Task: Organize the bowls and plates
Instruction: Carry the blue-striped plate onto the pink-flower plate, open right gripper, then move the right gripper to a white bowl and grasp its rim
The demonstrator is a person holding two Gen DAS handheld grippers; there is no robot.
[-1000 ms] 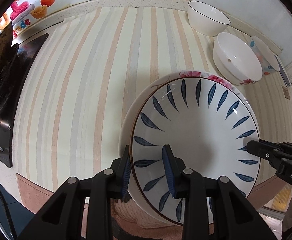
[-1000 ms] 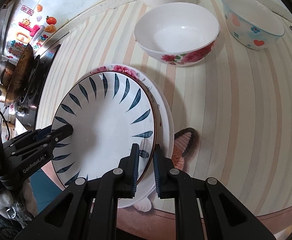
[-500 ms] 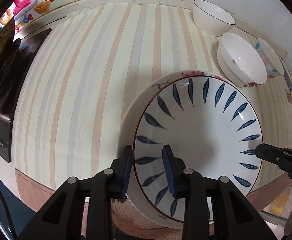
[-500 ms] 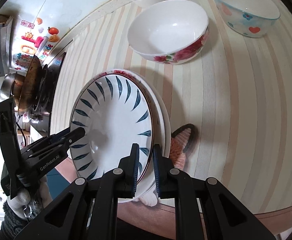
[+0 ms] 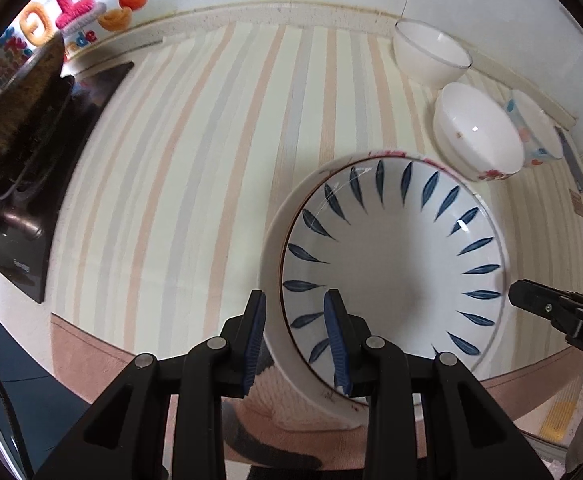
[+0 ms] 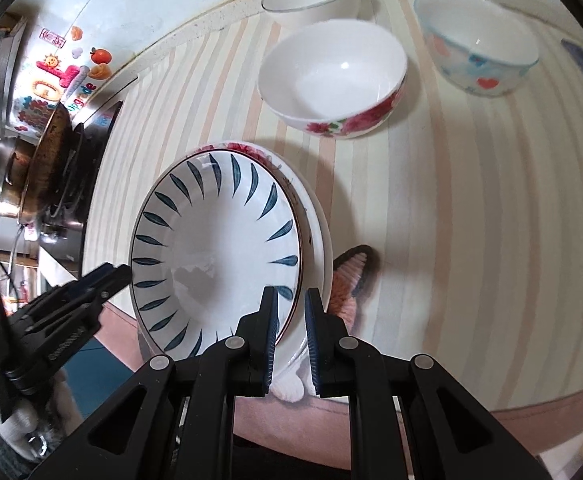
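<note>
step: I carry stacked plates (image 5: 391, 264) above striped counter (image 5: 195, 184) | left gripper (image 5: 293, 336) and right gripper (image 6: 290, 334) pinch opposite rims (both clamped) | next: lower level, near bowls (image 6: 331, 80)

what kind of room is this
Most likely a home kitchen. A stove with a dark pan sits at one end of a striped counter, and bowls stand by the wall. Both grippers grip stacked plates.
</note>
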